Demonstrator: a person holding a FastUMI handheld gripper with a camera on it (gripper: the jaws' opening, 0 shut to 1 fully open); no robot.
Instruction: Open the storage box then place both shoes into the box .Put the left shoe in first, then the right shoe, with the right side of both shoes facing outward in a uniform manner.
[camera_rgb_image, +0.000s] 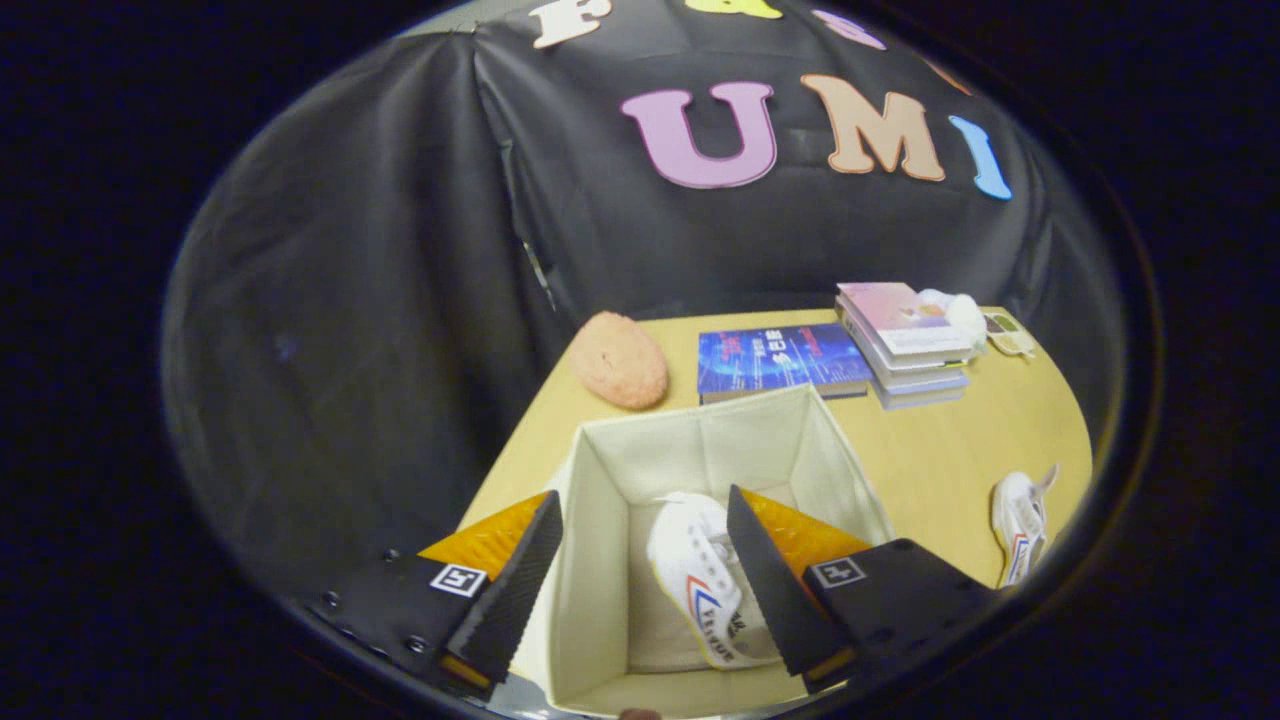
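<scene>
The light wooden table (930, 460) runs up to the black cloth wall of the booth and carries everything else. Largest on it is the open cream fabric storage box (600, 520), square, with its lid out of the way and its pale lining showing on all four walls; it stands at the near end of the table, directly under the gripper (645, 525). The gripper hangs above the box mouth with its two fingers spread wide apart, pressing on nothing: one finger sits over the box's left wall, the other reaches over the interior towards the right wall. Between the fingers, on the floor of the box, lies a white canvas shoe (695, 580) with red and blue stripes on its side, resting lengthwise against the right half of the box, partly hidden by the right finger. Beyond the box, a flat blue hardcover book (775, 360) lies just behind its far wall. Just right of that book is a stack of pale books (905, 345) with a pinkish cover on top, and something small and white rests beside the top of the stack. To the left of the blue book sits a round pinkish-orange textured cushion-like object (620, 360) at the table's edge. Well to the right of the box, a second white canvas shoe (1020, 525) with the same stripes lies on the table top.
</scene>
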